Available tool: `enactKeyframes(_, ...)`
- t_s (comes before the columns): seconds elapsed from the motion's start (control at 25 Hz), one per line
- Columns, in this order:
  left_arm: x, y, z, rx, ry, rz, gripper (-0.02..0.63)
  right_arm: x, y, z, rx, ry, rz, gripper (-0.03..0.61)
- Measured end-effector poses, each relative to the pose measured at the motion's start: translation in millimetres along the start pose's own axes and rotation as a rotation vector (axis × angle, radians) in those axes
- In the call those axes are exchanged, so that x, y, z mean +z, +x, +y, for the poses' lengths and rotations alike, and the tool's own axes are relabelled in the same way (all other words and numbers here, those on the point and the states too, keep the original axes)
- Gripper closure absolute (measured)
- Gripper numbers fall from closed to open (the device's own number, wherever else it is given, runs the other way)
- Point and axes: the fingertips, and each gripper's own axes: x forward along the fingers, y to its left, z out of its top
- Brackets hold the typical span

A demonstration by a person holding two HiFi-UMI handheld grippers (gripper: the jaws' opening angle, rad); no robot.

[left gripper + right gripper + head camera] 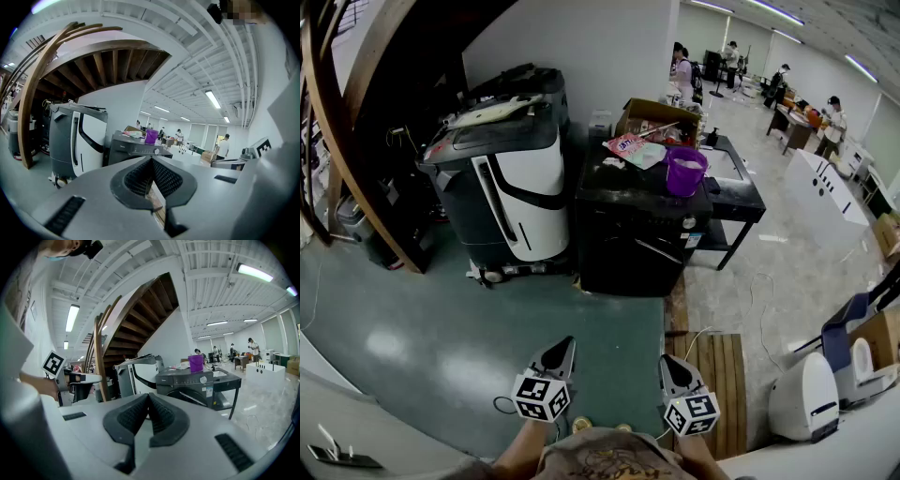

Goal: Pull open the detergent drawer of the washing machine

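A dark washing machine stands well apart from the left gripper and right gripper, both pinched shut and empty. Its detergent drawer, probably at the front panel's left end, sits closed: approach, open the jaws, pull straight.

Your ceiling lights give even brightness; glare spots the floor; edges bend, corners black.

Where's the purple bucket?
In the head view, the purple plastic bucket stands atop the dark washing machine, at its right edge, near a brown cardboard box.
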Motion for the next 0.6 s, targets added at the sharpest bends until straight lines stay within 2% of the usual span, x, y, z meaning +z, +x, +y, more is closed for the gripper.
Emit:
enactKeyframes(0.28,7.5,-2.4,15.0,-0.005,-0.003,-0.011,0.592,1.1,17.1,18.2,0.024,0.021,-0.006,0.577)
enactKeyframes(0.6,7.8,0.7,42.0,-0.029,-0.003,0.0,0.592,3.7,52.7,36.2,0.017,-0.011,0.015,0.577)
